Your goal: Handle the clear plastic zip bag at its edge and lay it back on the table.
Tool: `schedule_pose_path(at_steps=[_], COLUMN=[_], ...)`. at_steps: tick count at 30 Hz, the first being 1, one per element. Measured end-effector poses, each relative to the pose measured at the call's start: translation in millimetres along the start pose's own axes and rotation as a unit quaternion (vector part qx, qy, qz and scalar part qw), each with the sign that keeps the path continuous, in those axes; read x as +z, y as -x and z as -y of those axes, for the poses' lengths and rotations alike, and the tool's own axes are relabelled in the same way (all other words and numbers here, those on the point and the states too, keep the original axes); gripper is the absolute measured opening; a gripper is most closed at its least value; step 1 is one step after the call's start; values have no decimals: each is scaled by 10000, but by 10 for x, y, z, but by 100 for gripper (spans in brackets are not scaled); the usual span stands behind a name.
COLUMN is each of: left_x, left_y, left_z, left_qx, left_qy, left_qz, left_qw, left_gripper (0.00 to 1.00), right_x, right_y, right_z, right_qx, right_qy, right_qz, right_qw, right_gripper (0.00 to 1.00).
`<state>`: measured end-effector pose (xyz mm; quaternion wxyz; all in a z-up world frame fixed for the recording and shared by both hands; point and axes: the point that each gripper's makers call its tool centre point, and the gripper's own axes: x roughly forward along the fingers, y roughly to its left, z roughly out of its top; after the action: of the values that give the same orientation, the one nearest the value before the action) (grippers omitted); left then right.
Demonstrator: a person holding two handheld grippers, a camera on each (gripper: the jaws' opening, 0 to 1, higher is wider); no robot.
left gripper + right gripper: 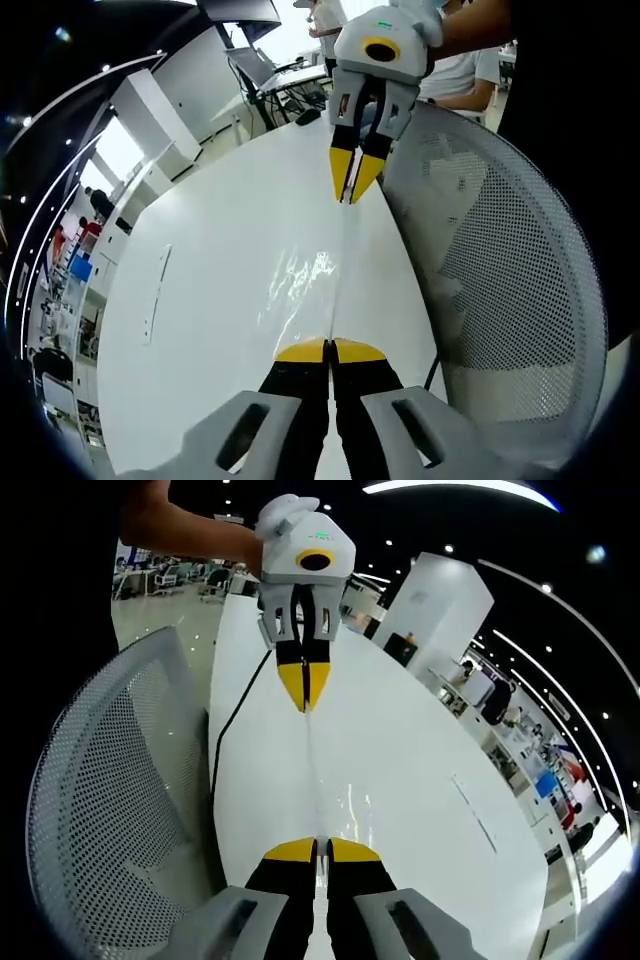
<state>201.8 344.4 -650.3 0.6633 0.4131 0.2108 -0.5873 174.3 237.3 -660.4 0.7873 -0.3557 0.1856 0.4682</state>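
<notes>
Left hand-held gripper (328, 350), jaws pinched together on one end of the clear plastic zip bag (305, 285); right hand-held gripper (320, 849) clamped likewise on the opposite end. Bag stretched taut between them, held edge-on above the white table (200, 300), beside a mesh chair (510, 260). Best done by lowering both ends level and together, easing tension slightly, touching down flat before releasing. Keep clear of the table edge nearest the chair.

A long white table (200, 300) runs through an office. A white mesh chair (510, 280) stands just beside its edge. A black cable (232, 725) trails along the tabletop.
</notes>
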Motion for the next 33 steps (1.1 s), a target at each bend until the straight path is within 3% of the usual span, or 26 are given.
schedule_pose_path(at_steps=[21, 33], left_x=[36, 55], left_y=[-15, -29], left_z=[-13, 117], left_qx=[-23, -283], left_qy=[-201, -413], left_qz=[9, 62], left_qw=[9998, 9987], left_gripper=[0, 0], right_x=[-42, -70], right_y=[18, 40], right_z=[21, -5], right_qx=[17, 32], right_qy=[-89, -273], right_qz=[-76, -160], right_qw=[9999, 9995], right_gripper=[0, 0])
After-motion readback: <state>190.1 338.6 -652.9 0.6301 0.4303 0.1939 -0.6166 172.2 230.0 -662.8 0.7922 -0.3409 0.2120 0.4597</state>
